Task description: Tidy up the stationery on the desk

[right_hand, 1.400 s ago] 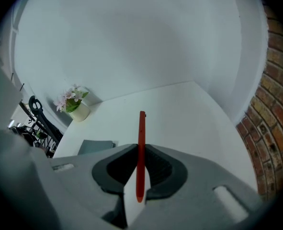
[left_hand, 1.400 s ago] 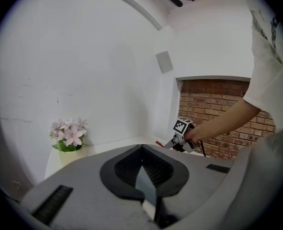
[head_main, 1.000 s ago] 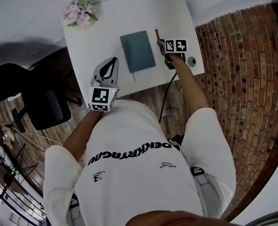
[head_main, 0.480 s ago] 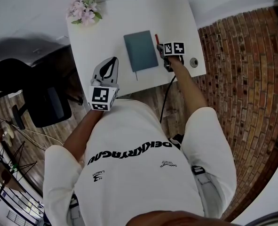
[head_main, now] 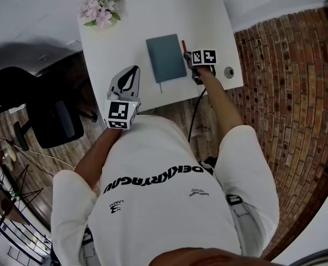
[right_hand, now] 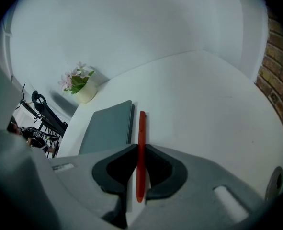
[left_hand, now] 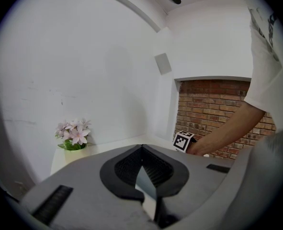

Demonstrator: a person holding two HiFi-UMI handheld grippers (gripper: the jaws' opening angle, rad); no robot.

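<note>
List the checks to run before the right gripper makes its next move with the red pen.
1. Right gripper closed on the red pen: ok, the pads press it from both sides.
2. Pen runs alongside the notebook, not across it: ok.
3. Pen resting on the desk: cannot tell.
4. Left gripper shut, empty and held away from the pen: ok.
5. Flower pot out of the way at the desk's far corner: ok.
</note>
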